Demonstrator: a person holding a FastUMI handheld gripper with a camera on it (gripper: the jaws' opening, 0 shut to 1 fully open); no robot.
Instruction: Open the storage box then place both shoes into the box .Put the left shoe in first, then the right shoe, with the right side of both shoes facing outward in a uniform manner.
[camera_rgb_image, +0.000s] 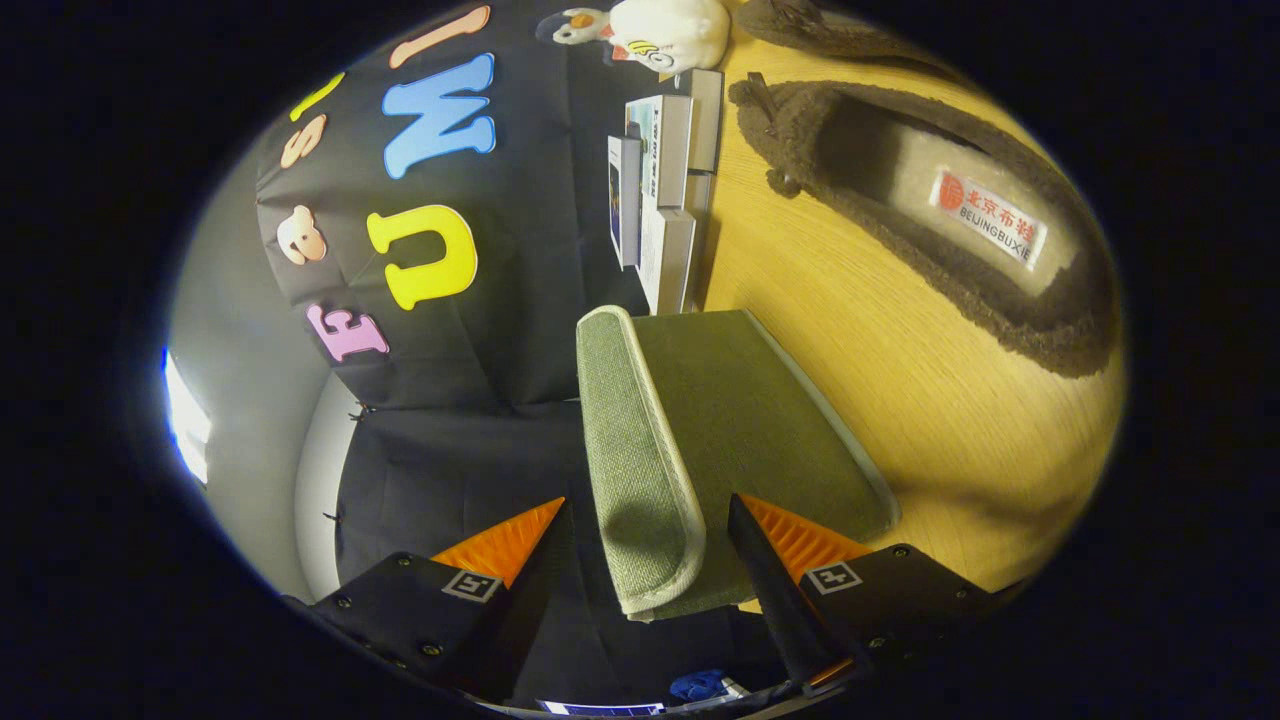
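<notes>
Gripper view: gripper (640, 520) fingers spread, straddling one storage box (700, 440) lid; two shoes (930, 230) at one o'clock.

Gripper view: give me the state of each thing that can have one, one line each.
Box: lid shut, its rim between the fingers.
Gripper: open, a finger on each side of the lid's rim, not pressing.
Near shoe: flat on the table, opening up, outside the box.
Far shoe: on the table beyond it, mostly cut off.
Small cartons: upright, closed.
</notes>
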